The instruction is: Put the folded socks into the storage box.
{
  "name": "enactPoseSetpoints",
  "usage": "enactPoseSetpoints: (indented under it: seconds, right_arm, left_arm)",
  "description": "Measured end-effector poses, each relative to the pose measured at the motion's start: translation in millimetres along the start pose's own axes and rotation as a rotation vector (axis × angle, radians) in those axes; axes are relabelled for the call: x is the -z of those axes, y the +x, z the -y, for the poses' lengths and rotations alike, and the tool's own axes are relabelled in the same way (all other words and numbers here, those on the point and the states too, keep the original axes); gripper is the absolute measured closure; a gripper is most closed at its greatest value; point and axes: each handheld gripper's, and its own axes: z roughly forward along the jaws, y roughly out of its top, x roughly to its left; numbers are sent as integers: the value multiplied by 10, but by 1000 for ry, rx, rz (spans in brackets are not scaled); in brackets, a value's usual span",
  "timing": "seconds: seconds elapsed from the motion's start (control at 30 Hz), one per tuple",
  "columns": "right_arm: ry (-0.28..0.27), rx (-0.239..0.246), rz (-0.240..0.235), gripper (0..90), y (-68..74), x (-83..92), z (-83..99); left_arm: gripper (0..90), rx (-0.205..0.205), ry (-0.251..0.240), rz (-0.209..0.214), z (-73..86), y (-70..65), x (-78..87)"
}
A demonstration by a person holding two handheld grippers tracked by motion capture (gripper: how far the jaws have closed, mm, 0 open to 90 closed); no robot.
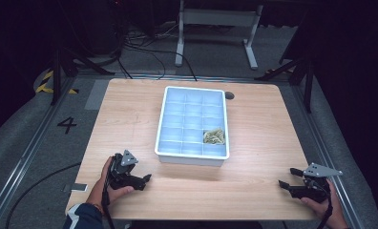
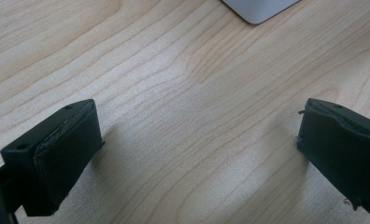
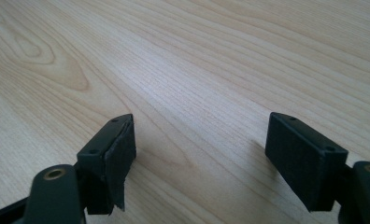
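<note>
A white tray (image 1: 167, 119) divided into small compartments sits at the middle of the wooden table (image 1: 130, 119). One compartment near its front right holds a pale yellowish bundle (image 1: 214, 136). My left gripper (image 1: 145, 180) rests low at the front left, held by a hand, its jaws pointing right toward the tray's front. In the left gripper view my left gripper (image 2: 199, 154) stands open over bare wood, and a tray corner (image 2: 258, 9) shows at the top. My right gripper (image 1: 286, 177) lies at the front right, pointing left. In its own view the right gripper (image 3: 199, 154) is open with nothing between the pads.
A small dark grommet (image 1: 229, 95) sits in the table behind the tray. Beyond the far edge stand a white table frame (image 1: 215, 19) and black stands, with cables on the floor. A floor marking "4" (image 1: 67, 125) lies to the left.
</note>
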Motion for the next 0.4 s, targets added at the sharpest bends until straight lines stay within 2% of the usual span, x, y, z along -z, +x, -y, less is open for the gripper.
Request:
enactPoseSetpoints:
  seconds: [0.4]
  right_arm:
    - [0, -3, 2, 251, 0, -1, -2]
  left_arm:
    - [1, -4, 0, -4, -4, 4, -2]
